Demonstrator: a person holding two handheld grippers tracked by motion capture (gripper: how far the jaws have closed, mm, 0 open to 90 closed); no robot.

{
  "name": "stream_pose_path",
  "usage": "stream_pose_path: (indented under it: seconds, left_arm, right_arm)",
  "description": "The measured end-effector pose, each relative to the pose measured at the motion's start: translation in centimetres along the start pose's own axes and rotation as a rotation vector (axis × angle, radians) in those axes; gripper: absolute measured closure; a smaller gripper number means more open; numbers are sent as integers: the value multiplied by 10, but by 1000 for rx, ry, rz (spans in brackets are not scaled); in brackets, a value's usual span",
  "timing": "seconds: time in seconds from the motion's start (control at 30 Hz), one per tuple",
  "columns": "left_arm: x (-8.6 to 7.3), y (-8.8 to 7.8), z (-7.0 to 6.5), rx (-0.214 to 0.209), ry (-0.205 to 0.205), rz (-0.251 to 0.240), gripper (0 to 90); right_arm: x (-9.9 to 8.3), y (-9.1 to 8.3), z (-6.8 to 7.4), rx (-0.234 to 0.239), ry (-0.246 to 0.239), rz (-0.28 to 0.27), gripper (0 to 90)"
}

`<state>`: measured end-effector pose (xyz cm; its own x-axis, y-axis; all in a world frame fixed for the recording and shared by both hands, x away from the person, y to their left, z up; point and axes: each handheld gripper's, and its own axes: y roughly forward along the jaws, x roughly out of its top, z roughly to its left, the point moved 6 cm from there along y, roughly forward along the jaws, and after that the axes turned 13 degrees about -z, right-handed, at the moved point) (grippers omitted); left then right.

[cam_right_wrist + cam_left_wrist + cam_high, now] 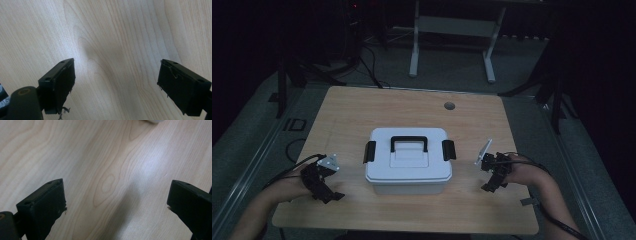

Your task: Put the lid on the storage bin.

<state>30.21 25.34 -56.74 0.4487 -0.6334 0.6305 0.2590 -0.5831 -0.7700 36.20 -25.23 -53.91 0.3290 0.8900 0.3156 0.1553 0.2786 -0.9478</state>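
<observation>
Storage box [408, 160], white plastic with a black carrying handle [409, 143] on its lid and 2 black latches, 1 on each short side, sits near the middle of the wooden desk [362, 107], lid closed and handle lying flat. Left hand-held gripper [330, 194] rests low over the desk to the left of the box, well apart from it, with the person's left hand [294, 182] behind it and a cable trailing back off the desk edge; a grey three-cornered plate sits on top of it, facing toward the box. In the left gripper view its 2 black jaws stand wide apart with bare wood grain between them, and a sliver of the white box shows at the top edge. Right hand-held gripper [492, 186] sits to the right of the box, near its right latch [448, 150] but not touching it, held by the person's right hand [522, 172], its own grey plate tilted up toward the box. In the right gripper view the jaws are likewise spread wide, nothing gripped, with only desk surface between them and a few frayed threads hanging from the pad of the left-hand jaw. Both grippers point downward at the desk. Behind the box, a small round cable hole [449, 106] is cut into the desk near its far edge, and beyond the desk the legs of a white frame [414, 55] stand on the dim grey floor.
</observation>
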Motion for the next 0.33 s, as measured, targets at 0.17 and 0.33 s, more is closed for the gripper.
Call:
stream_pose_path:
  seconds: [0.17,0.33]
  left_arm:
    - [-9,5,-2,-7,-11,-5,13]
    - [-11,3,-1,-3,-18,1,14]
  right_arm:
    - [-6,2,0,4,12,0,139]
    - [-11,3,0,6,23,5,139]
